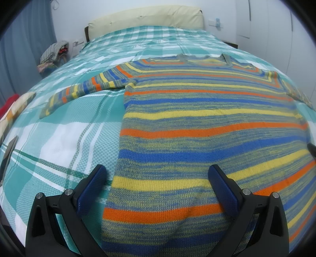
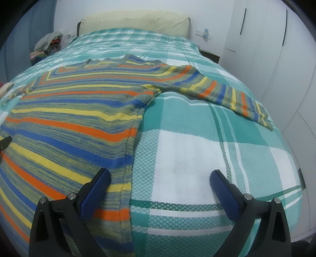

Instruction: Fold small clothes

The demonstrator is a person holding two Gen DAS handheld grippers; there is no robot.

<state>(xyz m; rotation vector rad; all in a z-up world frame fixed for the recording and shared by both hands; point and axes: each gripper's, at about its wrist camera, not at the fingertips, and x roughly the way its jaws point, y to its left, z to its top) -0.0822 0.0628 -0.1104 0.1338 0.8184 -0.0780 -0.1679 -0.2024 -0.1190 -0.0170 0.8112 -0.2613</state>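
A striped knit sweater (image 1: 197,122) in orange, yellow, blue and grey-green lies flat on the bed, neck away from me, both sleeves spread out. My left gripper (image 1: 158,174) is open over its lower left hem corner, the side edge between the fingers. The left sleeve (image 1: 79,91) stretches out to the left. In the right wrist view the sweater (image 2: 75,122) fills the left half; my right gripper (image 2: 161,178) is open over its right side edge near the hem, touching nothing. The right sleeve (image 2: 227,93) stretches to the right.
The bed has a teal and white checked cover (image 2: 197,158) and a cream headboard (image 1: 146,17). A pile of clothes (image 1: 53,53) sits at the far left. Folded items (image 1: 13,110) lie at the bed's left edge. White wardrobe doors (image 2: 266,39) stand on the right.
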